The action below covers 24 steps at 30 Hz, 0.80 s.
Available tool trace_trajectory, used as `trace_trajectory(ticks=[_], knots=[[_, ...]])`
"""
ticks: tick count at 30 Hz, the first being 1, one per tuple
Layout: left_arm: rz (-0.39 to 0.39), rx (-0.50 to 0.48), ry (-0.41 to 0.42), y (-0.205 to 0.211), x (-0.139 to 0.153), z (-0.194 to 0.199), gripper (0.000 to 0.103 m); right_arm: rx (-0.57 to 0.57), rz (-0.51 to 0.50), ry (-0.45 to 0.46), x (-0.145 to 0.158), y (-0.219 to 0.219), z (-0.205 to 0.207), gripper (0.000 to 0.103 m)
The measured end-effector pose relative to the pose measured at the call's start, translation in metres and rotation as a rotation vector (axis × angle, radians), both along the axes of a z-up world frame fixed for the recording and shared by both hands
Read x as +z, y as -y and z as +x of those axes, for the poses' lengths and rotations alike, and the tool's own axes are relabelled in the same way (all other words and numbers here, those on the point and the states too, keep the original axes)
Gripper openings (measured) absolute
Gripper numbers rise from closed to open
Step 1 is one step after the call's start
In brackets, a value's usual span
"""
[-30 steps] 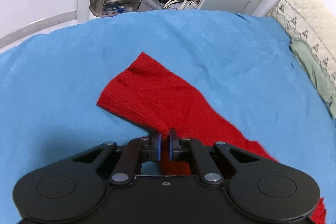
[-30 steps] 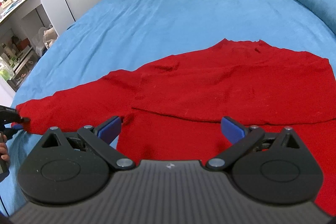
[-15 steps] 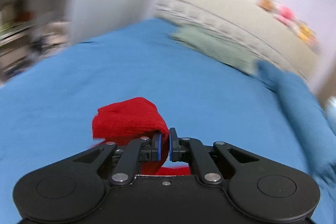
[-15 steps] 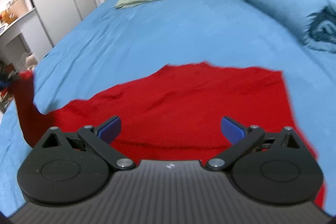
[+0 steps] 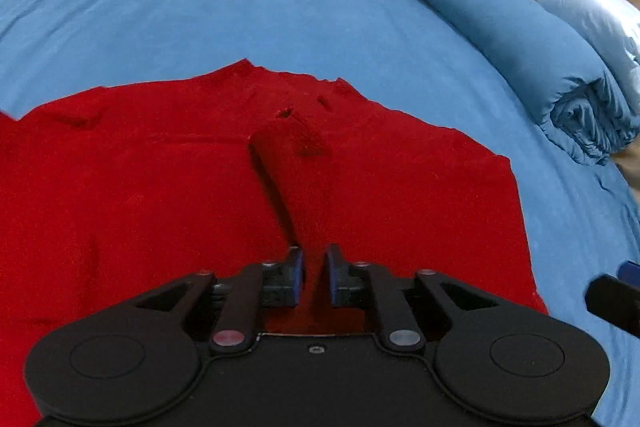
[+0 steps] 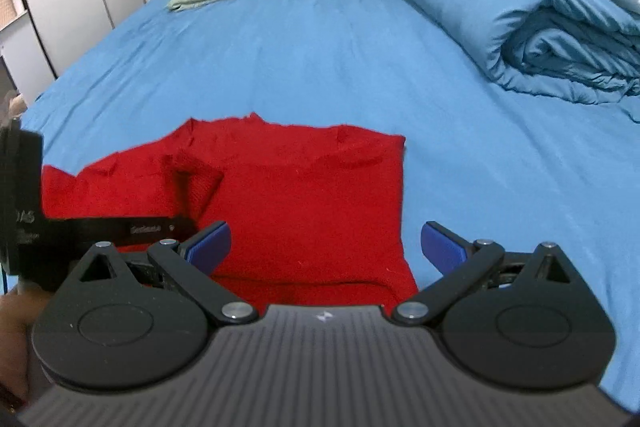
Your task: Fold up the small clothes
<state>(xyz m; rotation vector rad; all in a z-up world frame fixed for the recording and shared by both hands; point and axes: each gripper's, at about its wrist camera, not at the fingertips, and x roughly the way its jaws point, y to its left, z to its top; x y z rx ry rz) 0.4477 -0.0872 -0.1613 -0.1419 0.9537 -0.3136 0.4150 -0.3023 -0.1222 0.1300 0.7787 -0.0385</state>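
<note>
The red sweater (image 5: 168, 187) lies spread on the blue bed (image 5: 240, 11). Its sleeve (image 5: 296, 183) is folded across the body and runs between the blue pads of the left claw (image 5: 313, 277), whose jaws are opening (the grip looks loosened). The right claw (image 6: 324, 245) hangs released over the sweater's right edge. A rolled blue duvet (image 6: 532, 23) sits far right.

Red knit sweater (image 5: 400, 195) lies flat on the bed, sleeve (image 5: 300, 179) folded across it.

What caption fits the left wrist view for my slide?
Left tool, jaws opening, releases the sleeve across the red sweater on the blue bed.
</note>
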Motion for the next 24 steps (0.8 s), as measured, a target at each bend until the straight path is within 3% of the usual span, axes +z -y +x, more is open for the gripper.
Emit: trace_trajectory(ticks=[1, 4, 10, 14, 16, 20, 21, 22, 23, 24], knots=[[-0.001, 0.007, 0.006, -0.006, 0.004, -0.004, 0.040, 0.010, 0.009, -0.002, -0.002, 0.001, 0.001, 0.103], [0.044, 0.039, 0.045, -0.028, 0.020, -0.023, 0.070, 0.050, 0.037, 0.000, -0.001, -0.005, 0.005, 0.103], [0.219, 0.112, 0.050, -0.082, 0.037, -0.052, 0.074, 0.222, 0.020, 0.003, 0.009, -0.061, 0.030, 0.103], [0.247, 0.179, 0.001, -0.119, 0.033, -0.057, 0.075, 0.356, -0.067, -0.021, 0.001, -0.114, 0.061, 0.099], [0.250, 0.201, -0.016, -0.133, 0.028, -0.057, 0.075, 0.398, -0.116, -0.034, -0.008, -0.139, 0.079, 0.086], [0.270, 0.217, -0.026, -0.150, 0.020, -0.055, 0.075, 0.424, -0.177, -0.078, -0.033, -0.173, 0.111, 0.071], [0.272, 0.224, -0.031, -0.153, 0.017, -0.054, 0.075, 0.424, -0.192, -0.088, -0.040, -0.178, 0.118, 0.060], [0.270, 0.227, -0.037, -0.156, 0.019, -0.053, 0.075, 0.423, -0.212, -0.101, -0.046, -0.182, 0.124, 0.034], [0.268, 0.229, -0.041, -0.158, 0.018, -0.054, 0.075, 0.423, -0.232, -0.119, -0.052, -0.184, 0.130, 0.020], [0.265, 0.233, -0.045, -0.160, 0.016, -0.053, 0.075, 0.413, -0.244, -0.124, -0.054, -0.184, 0.133, 0.020]])
